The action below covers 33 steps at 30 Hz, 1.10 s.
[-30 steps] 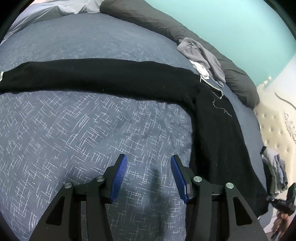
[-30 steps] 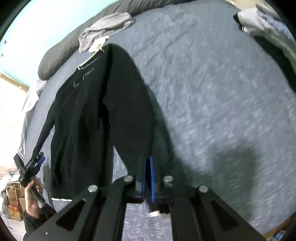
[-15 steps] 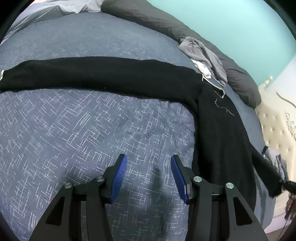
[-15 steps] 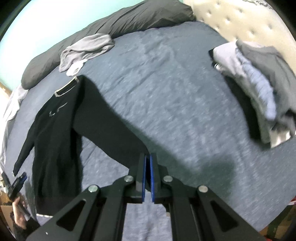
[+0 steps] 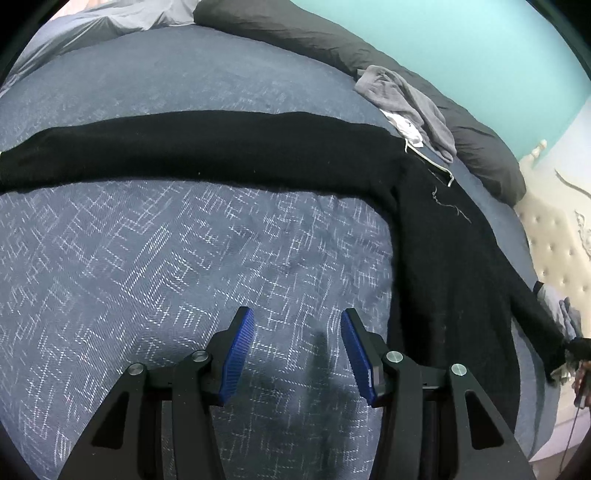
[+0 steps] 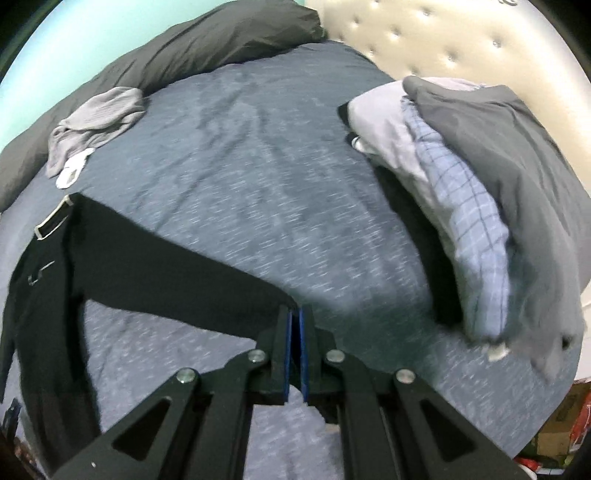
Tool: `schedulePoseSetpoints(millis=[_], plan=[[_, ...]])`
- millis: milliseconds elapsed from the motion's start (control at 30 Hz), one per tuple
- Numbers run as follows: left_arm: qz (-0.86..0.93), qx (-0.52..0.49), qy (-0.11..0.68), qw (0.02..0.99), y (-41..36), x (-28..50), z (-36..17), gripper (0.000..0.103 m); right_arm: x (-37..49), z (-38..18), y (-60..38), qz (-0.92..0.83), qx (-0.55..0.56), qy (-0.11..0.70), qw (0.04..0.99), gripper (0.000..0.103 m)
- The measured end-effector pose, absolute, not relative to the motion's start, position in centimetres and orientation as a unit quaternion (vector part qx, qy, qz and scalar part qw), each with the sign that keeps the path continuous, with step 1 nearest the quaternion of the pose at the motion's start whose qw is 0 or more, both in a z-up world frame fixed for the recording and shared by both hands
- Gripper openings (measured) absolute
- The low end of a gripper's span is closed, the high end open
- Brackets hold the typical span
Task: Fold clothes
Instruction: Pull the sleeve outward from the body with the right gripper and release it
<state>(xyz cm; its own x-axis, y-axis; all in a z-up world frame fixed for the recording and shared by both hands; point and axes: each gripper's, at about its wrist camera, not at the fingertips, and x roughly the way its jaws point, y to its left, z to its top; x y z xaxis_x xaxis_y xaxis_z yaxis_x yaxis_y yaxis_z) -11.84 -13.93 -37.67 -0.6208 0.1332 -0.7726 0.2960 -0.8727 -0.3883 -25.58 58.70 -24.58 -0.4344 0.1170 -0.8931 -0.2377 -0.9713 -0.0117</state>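
Since a second ago my right gripper has swung the sleeve out sideways, away from the sweater's body; the headboard and the pile have come into its view. Its jaws are clamped tight on the cuff, the sleeve drawn out in a straight band from the shoulder to the pads. My left gripper has kept still, jaws about half apart with nothing between them, hanging over bare bedspread.

I count one black sweater lying flat on the bed, collar toward the pillow. Two sleeves: one stretched flat across the bedspread in the left view, the other held in my right gripper. One grey garment lies crumpled just beyond the collar, against the long dark pillow. One pile of clothes sits near the headboard, with at least three layers showing: dark grey on top, blue check, pale grey.
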Motion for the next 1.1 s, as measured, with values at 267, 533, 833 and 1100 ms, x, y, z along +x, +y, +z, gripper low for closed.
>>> schedulePoseSetpoints(millis=[267,533,833,1100], plan=[[-0.868,0.437,0.233,0.044,-13.4,-12.3,-37.7,0.053,-27.9,-27.4,59.9,0.840,-0.526,0.041,0.131,0.003],[-0.866,0.441,0.232,0.046,-13.7,-12.4,-37.8,0.053,-28.6,-28.7,59.8,0.844,-0.512,0.006,0.162,0.003],[-0.868,0.443,0.225,0.015,-12.4,-12.6,-37.2,0.053,-27.6,-27.1,59.0,0.861,-0.479,-0.012,0.172,0.016],[-0.865,0.446,0.226,-0.042,-10.0,-12.6,-34.7,0.053,-24.5,-24.3,56.1,0.877,-0.469,0.061,0.085,0.022]])
